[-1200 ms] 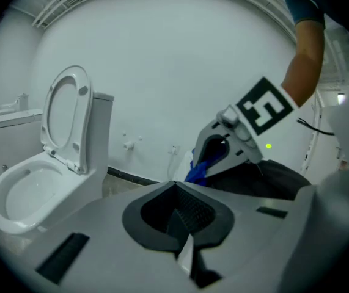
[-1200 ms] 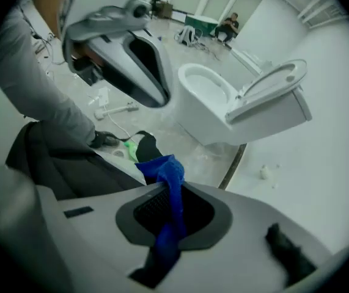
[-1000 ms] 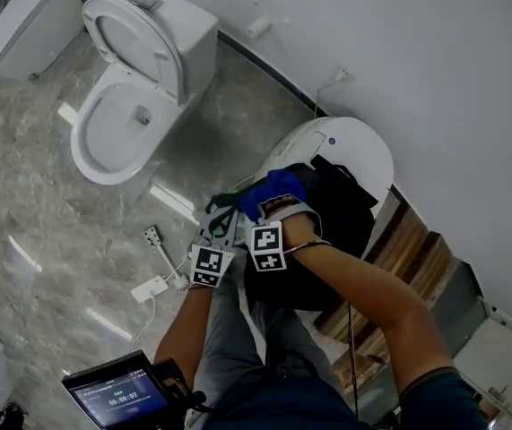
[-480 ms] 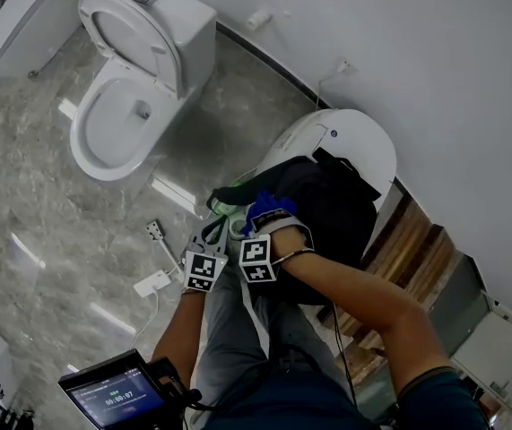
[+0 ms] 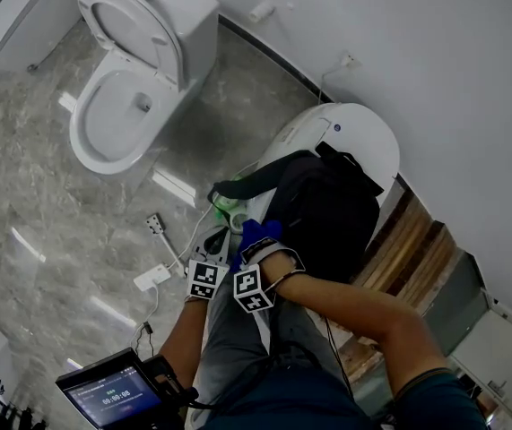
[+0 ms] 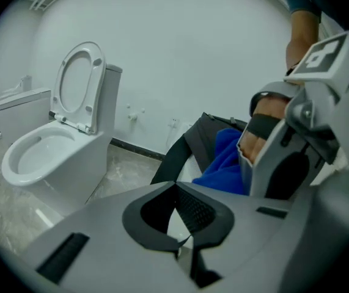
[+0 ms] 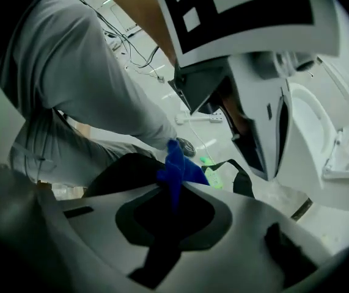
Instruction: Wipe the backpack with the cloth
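We are wiping the black backpack (image 5: 327, 213), which is lying on the closed toilet lid (image 5: 354, 137). The right gripper (image 7: 173, 194) is clamping the blue cloth (image 7: 177, 166) at the bag's near edge. The left gripper (image 6: 177, 191) is hovering just beside it, jaws together and empty (free to steady a strap, we are thinking). We judge that flat, overlapping strokes work best. The wall (image 5: 435, 79) is crowding the far side, so we are reckoning on sweeping toward the open floor (image 5: 49, 213), while minding the lid's rounded rim.
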The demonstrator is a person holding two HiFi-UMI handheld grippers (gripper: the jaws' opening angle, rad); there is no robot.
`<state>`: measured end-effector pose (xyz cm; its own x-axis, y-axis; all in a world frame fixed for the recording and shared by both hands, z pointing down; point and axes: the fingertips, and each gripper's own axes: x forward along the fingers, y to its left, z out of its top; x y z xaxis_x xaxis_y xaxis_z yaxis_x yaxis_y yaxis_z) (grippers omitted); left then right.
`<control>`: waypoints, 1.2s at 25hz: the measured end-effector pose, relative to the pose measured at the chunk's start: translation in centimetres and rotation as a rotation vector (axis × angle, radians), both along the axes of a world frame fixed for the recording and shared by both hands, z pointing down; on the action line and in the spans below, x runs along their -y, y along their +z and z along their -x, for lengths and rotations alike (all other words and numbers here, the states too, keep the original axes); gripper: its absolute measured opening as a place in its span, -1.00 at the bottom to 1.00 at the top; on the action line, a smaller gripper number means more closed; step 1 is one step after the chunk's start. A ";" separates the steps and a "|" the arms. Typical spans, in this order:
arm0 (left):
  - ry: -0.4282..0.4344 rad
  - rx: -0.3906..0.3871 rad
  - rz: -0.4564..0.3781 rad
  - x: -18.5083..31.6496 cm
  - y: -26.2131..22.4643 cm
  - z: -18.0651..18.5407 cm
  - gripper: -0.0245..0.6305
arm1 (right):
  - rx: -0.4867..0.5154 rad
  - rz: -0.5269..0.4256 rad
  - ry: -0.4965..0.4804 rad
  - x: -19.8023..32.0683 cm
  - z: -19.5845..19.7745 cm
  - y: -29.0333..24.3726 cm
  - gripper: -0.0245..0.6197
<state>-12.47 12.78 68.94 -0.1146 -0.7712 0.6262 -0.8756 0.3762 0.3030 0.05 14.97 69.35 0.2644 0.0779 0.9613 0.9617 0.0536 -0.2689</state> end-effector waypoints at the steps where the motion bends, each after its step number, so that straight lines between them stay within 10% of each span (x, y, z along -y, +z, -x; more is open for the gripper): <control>1: 0.002 -0.002 0.010 -0.4 0.3 -0.1 -0.92 | -0.008 -0.002 0.016 0.1 0.1 0.1 -0.84; 9: 0.017 0.008 0.007 -0.4 0.7 0.2 -0.92 | 0.128 -0.237 0.354 14.1 12.9 0.3 -0.84; 19: 0.030 -0.017 0.015 -0.4 1.2 -1.4 -0.92 | -0.084 -0.032 0.028 0.7 0.0 0.1 -0.84; 27: 0.023 -0.010 0.012 -0.6 1.1 -0.6 -0.92 | 0.005 -0.204 0.320 9.0 8.3 1.7 -0.84; 30: 0.028 -0.018 0.011 -0.5 1.2 -1.2 -0.92 | -0.003 -0.223 0.273 8.7 7.7 1.3 -0.84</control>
